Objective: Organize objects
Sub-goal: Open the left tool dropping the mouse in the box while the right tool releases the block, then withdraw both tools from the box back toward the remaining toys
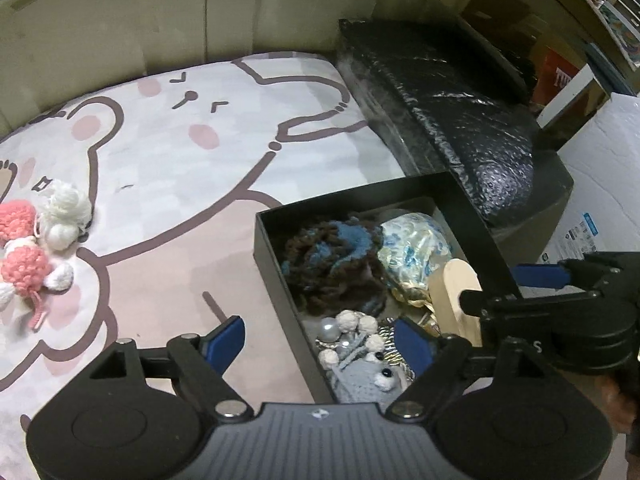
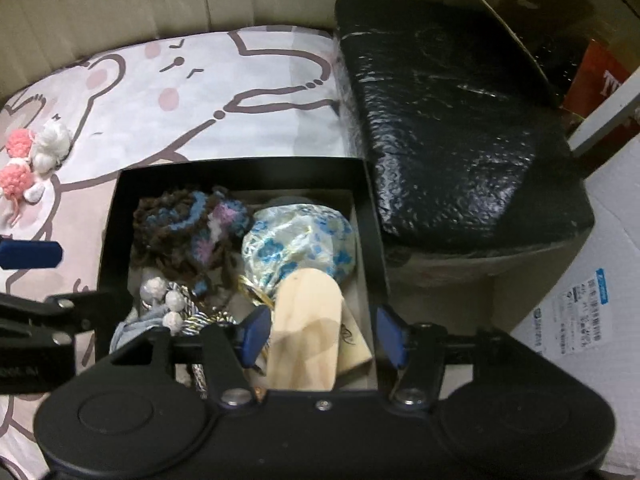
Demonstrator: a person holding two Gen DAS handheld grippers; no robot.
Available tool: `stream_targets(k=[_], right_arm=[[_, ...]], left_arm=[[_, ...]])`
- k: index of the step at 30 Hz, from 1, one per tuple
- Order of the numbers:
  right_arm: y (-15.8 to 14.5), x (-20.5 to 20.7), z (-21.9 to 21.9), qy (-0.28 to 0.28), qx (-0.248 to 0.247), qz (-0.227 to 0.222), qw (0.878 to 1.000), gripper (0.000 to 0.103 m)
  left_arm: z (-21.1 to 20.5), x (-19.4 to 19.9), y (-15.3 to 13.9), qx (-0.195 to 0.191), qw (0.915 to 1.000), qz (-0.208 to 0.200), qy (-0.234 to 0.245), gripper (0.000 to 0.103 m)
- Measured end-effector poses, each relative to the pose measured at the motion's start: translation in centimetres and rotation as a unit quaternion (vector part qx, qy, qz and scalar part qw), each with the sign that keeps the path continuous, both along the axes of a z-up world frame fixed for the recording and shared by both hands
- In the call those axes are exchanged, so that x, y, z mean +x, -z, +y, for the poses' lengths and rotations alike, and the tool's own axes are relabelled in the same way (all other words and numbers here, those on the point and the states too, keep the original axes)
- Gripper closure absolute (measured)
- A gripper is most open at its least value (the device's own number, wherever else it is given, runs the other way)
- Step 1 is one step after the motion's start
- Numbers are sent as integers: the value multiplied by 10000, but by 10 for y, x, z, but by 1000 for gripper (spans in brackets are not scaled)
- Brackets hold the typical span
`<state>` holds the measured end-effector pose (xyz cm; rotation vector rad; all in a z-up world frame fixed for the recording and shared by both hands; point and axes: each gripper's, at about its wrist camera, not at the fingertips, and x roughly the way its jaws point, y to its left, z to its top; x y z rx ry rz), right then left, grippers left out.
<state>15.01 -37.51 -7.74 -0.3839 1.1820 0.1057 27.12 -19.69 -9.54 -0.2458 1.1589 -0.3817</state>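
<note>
A black open box (image 1: 276, 264) (image 2: 116, 216) sits on a cartoon-print mat (image 1: 180, 160). It holds a brown-and-blue yarn piece (image 1: 332, 260) (image 2: 180, 228), a blue-and-gold floral pouch (image 1: 416, 252) (image 2: 300, 244), a pale wooden block (image 1: 456, 292) (image 2: 308, 332), pearl beads (image 1: 352, 332) (image 2: 168, 304) and a grey knitted toy (image 1: 368, 380). Pink and white pompoms (image 1: 36, 240) (image 2: 32, 160) lie on the mat far left. My left gripper (image 1: 324, 340) is open over the box's left wall. My right gripper (image 2: 320, 332) is open, straddling the wooden block without touching it.
A black plastic-wrapped cushion (image 1: 460, 112) (image 2: 448, 120) lies right of the box. A white carton (image 1: 600, 184) (image 2: 580, 300) stands at the right. A beige wall (image 1: 160, 12) runs behind the mat.
</note>
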Motion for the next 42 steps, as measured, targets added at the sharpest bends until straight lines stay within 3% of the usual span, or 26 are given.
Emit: stream_targets(k=[11, 17, 22, 24, 25, 33, 42], right_arm=[[-4, -2, -2, -9, -17, -31, 10000, 43], [13, -5, 8, -320, -70, 316, 9990, 44], [26, -3, 9, -347, -609, 370, 9969, 49], [24, -1, 5, -233, -736, 279, 9966, 63], [24, 1, 1, -163, -742, 278, 9967, 63], [21, 0, -2, -137, -605, 276, 9977, 63], [-23, -3, -15, 143, 477, -416, 9979, 60]], left_arm=[[5, -3, -5, 34, 10000, -52, 27, 19], [7, -4, -5, 59, 9999, -70, 48, 18], [9, -3, -4, 73, 10000, -56, 34, 18], [9, -3, -4, 68, 10000, -59, 35, 18], [9, -3, -4, 70, 9999, -62, 39, 18], [10, -4, -5, 71, 9999, -75, 72, 18], [19, -5, -16, 80, 9996, -268, -11, 16]])
